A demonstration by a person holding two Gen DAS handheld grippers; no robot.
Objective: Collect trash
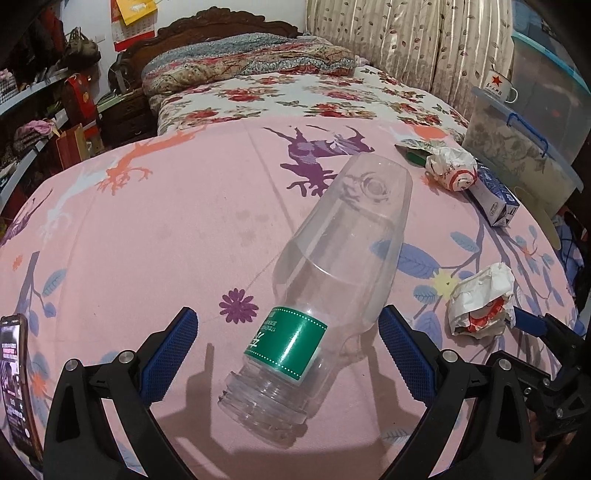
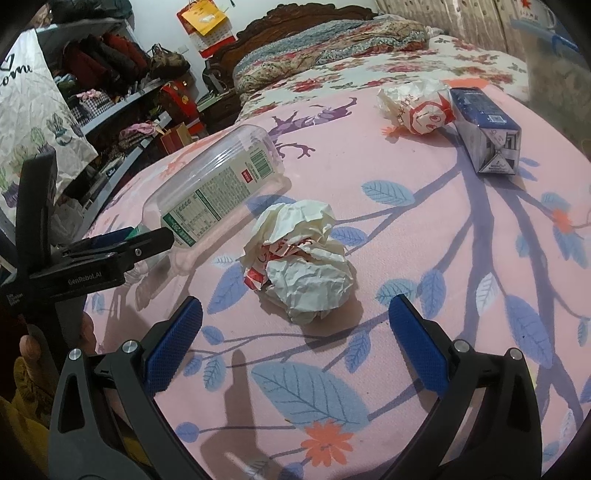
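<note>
Bottle [image 1: 332,280] lies on its side on the pink sheet [image 1: 147,240], neck toward my left gripper [image 1: 288,354], whose jaws stand wide on both sides of the neck. I judge it empty, light and smooth, so I would grip at the green label. My right gripper [image 2: 295,343] is wide too, with the crumpled wrapper [image 2: 299,258] at 12 o'clock: soft, easily crushed.

Bed: pink printed sheet [image 1: 155,236], floral quilt [image 1: 295,92] ahead of the gripper
Headboard: dark carved wood [image 1: 221,22]
Right: patterned curtain [image 1: 406,37], clear storage bin [image 1: 524,155]
Left: cluttered shelves [image 2: 122,99]
Wall: hanging calendar [image 1: 133,22]
</note>
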